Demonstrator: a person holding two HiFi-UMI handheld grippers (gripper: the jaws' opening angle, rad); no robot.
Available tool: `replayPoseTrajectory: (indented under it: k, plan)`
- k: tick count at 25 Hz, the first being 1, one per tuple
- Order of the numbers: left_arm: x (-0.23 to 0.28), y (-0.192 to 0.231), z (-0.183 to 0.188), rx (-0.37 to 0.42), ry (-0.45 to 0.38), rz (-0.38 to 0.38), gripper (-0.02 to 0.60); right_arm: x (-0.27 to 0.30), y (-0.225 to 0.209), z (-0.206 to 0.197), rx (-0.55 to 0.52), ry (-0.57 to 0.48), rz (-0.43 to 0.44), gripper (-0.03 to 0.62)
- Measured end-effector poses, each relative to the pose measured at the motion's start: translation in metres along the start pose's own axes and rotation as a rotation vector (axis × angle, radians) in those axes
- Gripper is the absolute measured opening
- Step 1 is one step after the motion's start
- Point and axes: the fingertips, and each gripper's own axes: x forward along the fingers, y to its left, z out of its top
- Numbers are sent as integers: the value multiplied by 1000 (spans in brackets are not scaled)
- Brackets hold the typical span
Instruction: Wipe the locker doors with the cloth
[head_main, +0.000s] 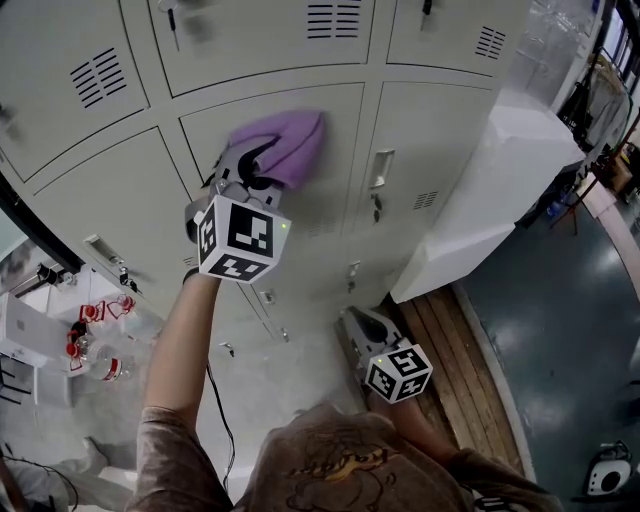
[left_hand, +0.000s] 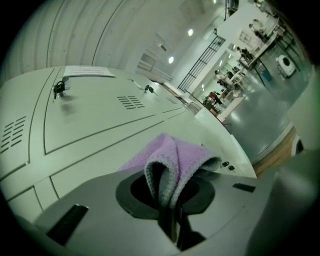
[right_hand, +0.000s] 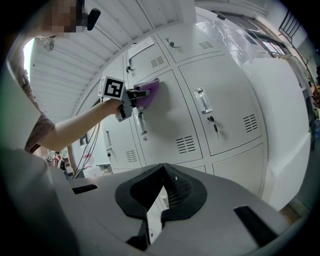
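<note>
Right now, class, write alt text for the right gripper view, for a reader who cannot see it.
A person's arm stretches from the left, its left claw pressing a purple cloth against a grey locker door. In the foreground the right claw is shut and empty, pointing at the bank of lockers.

Purple cloth (head_main: 287, 146) in left tongs (head_main: 252, 166) against a locker door (head_main: 335, 205); right tongs (head_main: 362, 322) low, well apart.
</note>
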Motion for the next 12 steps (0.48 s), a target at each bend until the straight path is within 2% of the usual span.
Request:
replayPoseTrajectory:
  k: [12]
  plan:
    - [2,-57,-59,-84,83,-78,49,0,-5,-4,5,10,-15,-2]
